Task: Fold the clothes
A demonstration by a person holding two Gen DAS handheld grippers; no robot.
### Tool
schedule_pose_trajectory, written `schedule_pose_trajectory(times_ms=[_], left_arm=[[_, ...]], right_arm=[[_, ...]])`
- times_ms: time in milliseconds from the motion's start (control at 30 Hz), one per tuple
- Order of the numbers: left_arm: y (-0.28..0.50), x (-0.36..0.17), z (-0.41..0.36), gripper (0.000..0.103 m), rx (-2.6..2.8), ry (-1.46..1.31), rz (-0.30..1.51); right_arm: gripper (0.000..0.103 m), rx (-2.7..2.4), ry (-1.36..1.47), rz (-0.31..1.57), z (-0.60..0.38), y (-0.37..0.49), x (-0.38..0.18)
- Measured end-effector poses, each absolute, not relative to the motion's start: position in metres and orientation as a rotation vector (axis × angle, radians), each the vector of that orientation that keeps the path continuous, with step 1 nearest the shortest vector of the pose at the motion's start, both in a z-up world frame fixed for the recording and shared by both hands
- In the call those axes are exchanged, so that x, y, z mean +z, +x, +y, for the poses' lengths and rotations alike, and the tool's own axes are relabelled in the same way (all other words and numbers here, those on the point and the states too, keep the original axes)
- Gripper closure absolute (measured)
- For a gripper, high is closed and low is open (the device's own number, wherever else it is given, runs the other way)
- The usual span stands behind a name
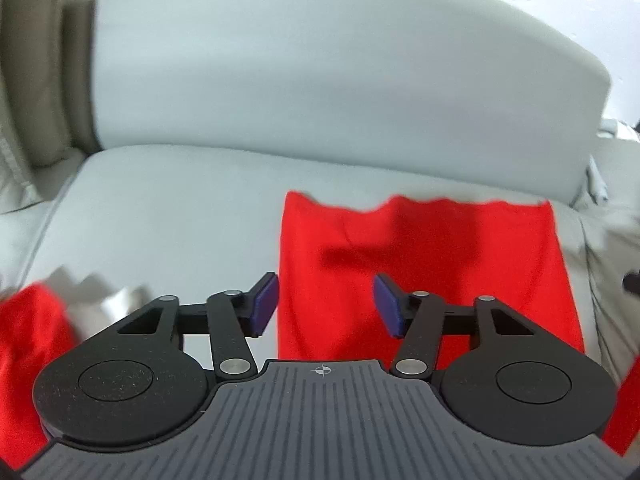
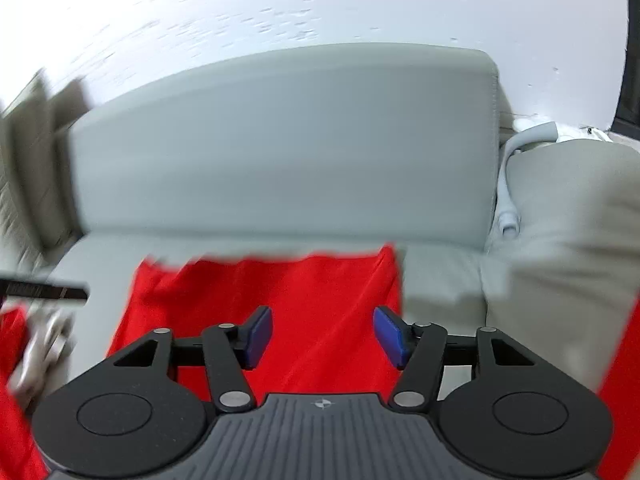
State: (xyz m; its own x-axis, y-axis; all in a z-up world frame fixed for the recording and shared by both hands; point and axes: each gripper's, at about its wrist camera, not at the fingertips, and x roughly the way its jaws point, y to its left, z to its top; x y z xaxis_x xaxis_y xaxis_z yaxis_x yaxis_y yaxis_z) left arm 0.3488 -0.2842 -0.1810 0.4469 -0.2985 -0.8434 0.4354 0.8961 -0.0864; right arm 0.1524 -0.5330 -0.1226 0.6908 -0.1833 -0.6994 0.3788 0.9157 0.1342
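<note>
A bright red garment lies spread flat on the grey sofa seat, its far edge wavy near the backrest. My left gripper hovers over the garment's left edge, blue pads apart, nothing between them. The right wrist view shows the same red garment below my right gripper, which also stands open and empty above the cloth. More red fabric shows at the left border of both views, blurred. Motion blur smears the cloth's edges.
A tall grey back cushion rises behind the seat. A beige cushion and a grey hose sit at the right. A black bar pokes in from the left. A white wall stands behind.
</note>
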Motion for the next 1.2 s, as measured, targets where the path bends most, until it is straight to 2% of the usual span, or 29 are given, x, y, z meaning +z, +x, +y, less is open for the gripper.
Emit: schedule_pose_trajectory(times_ms=[167,267,333,400,433,467,500,567,667,733,800,867,900,933,967,1067,1133,1200], left_arm=[[0.398,-0.228,-0.303,0.045,-0.453,0.275,0.981],[0.409,-0.246,-0.32,0.047,-0.5,0.377,0.922],[0.41,-0.254,-0.328,0.05,-0.513,0.417,0.907],[0.415,-0.269,-0.338,0.064,-0.567,0.464,0.924],[0.416,-0.276,-0.342,0.082,-0.595,0.485,0.929],[0.413,-0.276,-0.342,0.098,-0.622,0.486,0.907],[0.408,-0.274,-0.343,0.099,-0.617,0.5,0.872],[0.401,-0.267,-0.338,0.102,-0.58,0.482,0.794],[0.396,-0.253,-0.317,0.102,-0.498,0.33,0.688],[0.399,-0.269,-0.323,0.1,-0.457,0.374,0.696],[0.402,-0.288,-0.335,0.093,-0.399,0.441,0.731],[0.401,-0.297,-0.347,0.086,-0.343,0.495,0.735],[0.4,-0.296,-0.351,0.081,-0.326,0.507,0.736],[0.4,-0.293,-0.353,0.062,-0.308,0.516,0.74],[0.402,-0.285,-0.354,0.047,-0.277,0.52,0.758],[0.403,-0.262,-0.335,0.041,-0.271,0.429,0.761],[0.404,-0.252,-0.323,0.034,-0.249,0.404,0.789],[0.398,-0.24,-0.305,0.034,-0.234,0.379,0.871]], right_arm=[[0.045,-0.377,0.259,0.783,-0.581,0.21,-0.173],[0.059,-0.376,0.246,0.831,-0.598,0.233,-0.199],[0.059,-0.36,0.254,0.853,-0.609,0.246,-0.214],[0.061,-0.343,0.252,0.872,-0.617,0.256,-0.226],[0.065,-0.326,0.238,0.89,-0.618,0.26,-0.23],[0.079,-0.303,0.21,0.899,-0.617,0.263,-0.231],[0.099,-0.277,0.183,0.907,-0.616,0.265,-0.23],[0.1,-0.271,0.141,0.851,-0.613,0.261,-0.217],[0.1,-0.322,0.114,0.658,-0.611,0.238,-0.192],[0.1,-0.381,0.085,0.632,-0.612,0.232,-0.2],[0.098,-0.411,0.103,0.722,-0.616,0.24,-0.223],[0.094,-0.447,0.113,0.815,-0.619,0.247,-0.242],[0.088,-0.466,0.119,0.819,-0.619,0.248,-0.244],[0.083,-0.48,0.128,0.817,-0.619,0.248,-0.24],[0.072,-0.487,0.148,0.816,-0.62,0.247,-0.234],[0.061,-0.485,0.197,0.755,-0.621,0.232,-0.204],[0.06,-0.487,0.202,0.716,-0.619,0.216,-0.181],[0.058,-0.477,0.249,0.704,-0.613,0.192,-0.161]])
